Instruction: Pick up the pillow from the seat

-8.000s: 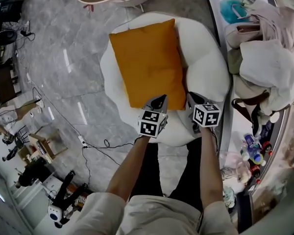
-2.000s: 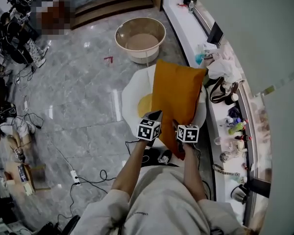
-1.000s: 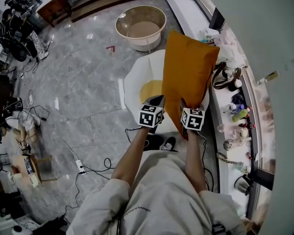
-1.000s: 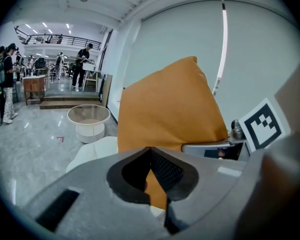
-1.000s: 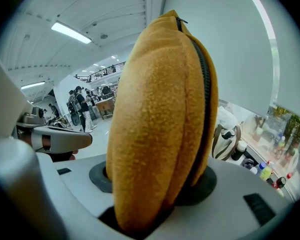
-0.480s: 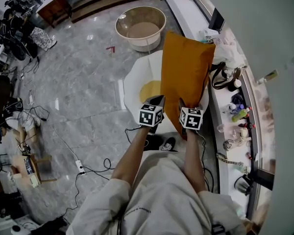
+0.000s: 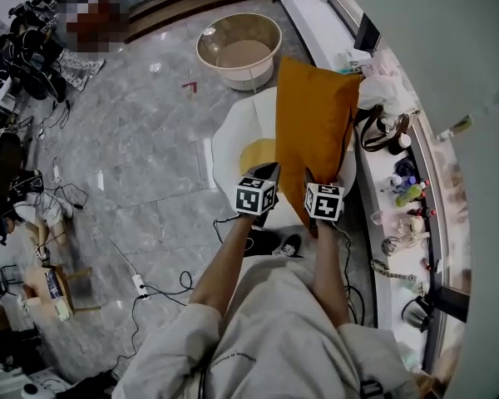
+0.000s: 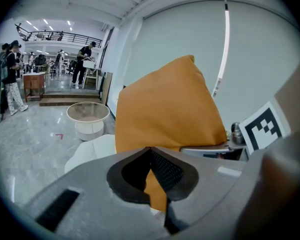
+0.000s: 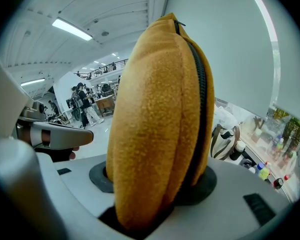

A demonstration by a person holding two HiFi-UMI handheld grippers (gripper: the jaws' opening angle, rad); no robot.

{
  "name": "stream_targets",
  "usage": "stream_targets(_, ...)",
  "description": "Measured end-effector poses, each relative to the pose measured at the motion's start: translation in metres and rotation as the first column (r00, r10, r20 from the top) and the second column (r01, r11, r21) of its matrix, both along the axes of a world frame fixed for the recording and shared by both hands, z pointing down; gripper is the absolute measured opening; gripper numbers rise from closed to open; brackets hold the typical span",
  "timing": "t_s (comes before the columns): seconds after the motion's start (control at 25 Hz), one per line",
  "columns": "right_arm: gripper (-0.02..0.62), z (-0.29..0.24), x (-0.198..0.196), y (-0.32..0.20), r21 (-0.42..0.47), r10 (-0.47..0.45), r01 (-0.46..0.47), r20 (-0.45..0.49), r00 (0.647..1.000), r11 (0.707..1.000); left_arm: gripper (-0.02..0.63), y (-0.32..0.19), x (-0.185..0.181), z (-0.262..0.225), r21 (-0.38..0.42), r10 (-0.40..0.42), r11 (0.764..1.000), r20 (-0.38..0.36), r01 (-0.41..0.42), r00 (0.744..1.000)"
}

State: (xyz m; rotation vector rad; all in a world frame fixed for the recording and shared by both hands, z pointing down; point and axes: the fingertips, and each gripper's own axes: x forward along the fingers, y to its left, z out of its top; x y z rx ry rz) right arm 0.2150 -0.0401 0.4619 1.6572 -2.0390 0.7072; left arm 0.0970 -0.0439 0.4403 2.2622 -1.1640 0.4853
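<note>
The right gripper (image 7: 309, 181) pinches the near edge of the orange pillow (image 7: 316, 115) and holds it upright above the white seat (image 7: 231, 140). Just to its left, the left gripper (image 7: 269, 173) has its jaws pressed together on nothing. Farther off, a round tub (image 7: 239, 48) stands on the floor.

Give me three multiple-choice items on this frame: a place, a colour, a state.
1. Where is the pillow? A held up, clear of the seat; B lying flat on the seat; C out of view.
2. What colour is the pillow? A blue; B orange; C white.
3. How are the right gripper's jaws? A apart, empty; B clamped on the pillow; C together, empty.
Answers: 1 A, the head view shows it standing clear of the white seat. 2 B, orange in every view. 3 B, its edge is squeezed between both jaws.
</note>
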Motion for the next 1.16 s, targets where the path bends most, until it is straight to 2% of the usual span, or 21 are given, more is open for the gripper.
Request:
stream_targets(0.8, 0.247, 0.0060, 0.0012, 0.0033, -0.017, 0.009, -0.009, -0.011, 1.000, 1.000, 0.009, 0.0014, -0.0022, 0.0054, -0.002, 0.000, 1.000, 0.018, 0.000, 1.000)
stream_targets(1.16, 0.247, 0.0037, -0.0018, 0.0060, -0.016, 0.008, -0.008, -0.014, 1.000, 1.000, 0.009, 0.0026, -0.0054, -0.0002, 0.019, -0.026, 0.999, -0.025, 0.026, 0.999)
